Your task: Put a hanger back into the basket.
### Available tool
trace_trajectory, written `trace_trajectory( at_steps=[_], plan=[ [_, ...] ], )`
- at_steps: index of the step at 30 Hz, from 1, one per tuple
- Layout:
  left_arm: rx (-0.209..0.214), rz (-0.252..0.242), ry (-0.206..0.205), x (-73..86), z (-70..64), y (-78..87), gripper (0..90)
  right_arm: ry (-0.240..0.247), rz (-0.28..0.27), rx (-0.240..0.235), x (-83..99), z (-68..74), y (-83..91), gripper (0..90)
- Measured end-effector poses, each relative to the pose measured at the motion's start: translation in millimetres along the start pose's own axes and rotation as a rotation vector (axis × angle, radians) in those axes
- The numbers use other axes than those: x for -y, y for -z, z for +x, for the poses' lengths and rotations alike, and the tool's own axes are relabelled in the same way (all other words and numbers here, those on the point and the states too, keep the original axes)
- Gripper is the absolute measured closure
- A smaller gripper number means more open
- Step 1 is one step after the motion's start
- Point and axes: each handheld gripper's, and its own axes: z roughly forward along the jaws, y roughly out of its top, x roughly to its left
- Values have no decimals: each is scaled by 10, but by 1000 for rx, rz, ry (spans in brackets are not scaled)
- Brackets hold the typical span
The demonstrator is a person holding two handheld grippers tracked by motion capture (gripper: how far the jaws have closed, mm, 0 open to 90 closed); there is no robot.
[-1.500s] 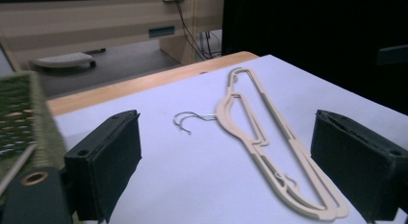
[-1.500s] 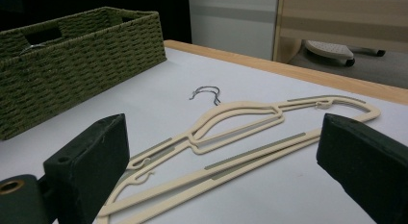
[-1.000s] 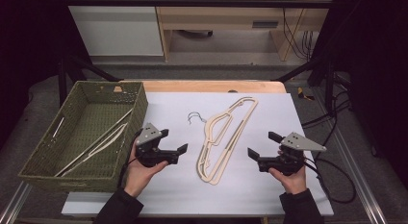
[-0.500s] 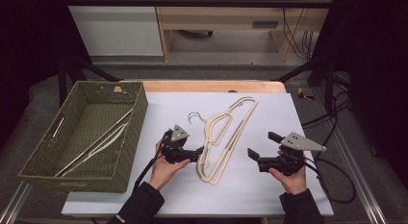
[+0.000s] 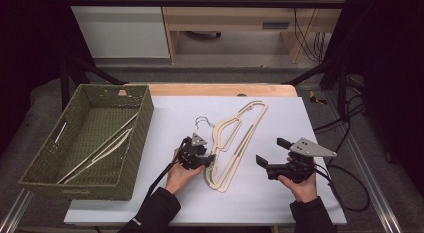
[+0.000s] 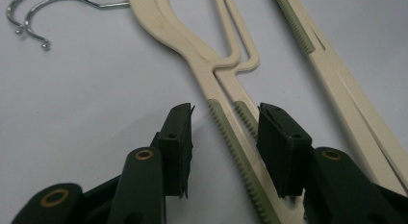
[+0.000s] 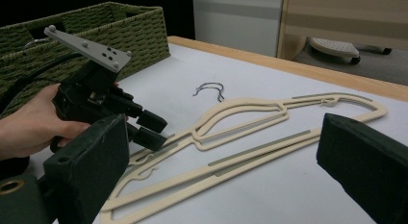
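- Left gripper (image 5: 209,158) had moved right from beside the basket (image 5: 131,162) to the cream hangers (image 5: 239,138) mid-table; jaws wide, straddling one shoulder.
- Right gripper (image 5: 267,154) unchanged, jaws wide, holding nothing.

Table (image 5: 280,203), white top, wooden far edge. Cream hangers (image 5: 235,143), stacked at centre, metal hooks toward 11 o'clock. Left tongs (image 5: 209,158), hand-held, jaws at the hangers' near-left arm. Right tongs (image 5: 261,161), hand-held at 4 o'clock, jaws parted, apart from the hangers. Green woven basket (image 5: 135,143) at 9 o'clock, more hangers (image 5: 100,149) inside.
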Motion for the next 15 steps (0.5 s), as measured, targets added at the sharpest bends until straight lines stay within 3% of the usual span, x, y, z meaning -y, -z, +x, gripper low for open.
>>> trace_trajectory(
  at_steps=[3,9,12,15],
  plan=[
    [4,3,0,-5,-34,-15,583,0,-2,0,0,0,-1,49],
    [18,29,43,-38,-103,-39,716,5,1,-5,1,2,-1,49],
    [36,42,73,-43,-89,-24,729,3,-2,-4,-1,4,5,49],
    [50,50,78,-44,-65,-12,733,3,-2,-1,-1,5,2,49]
  ],
)
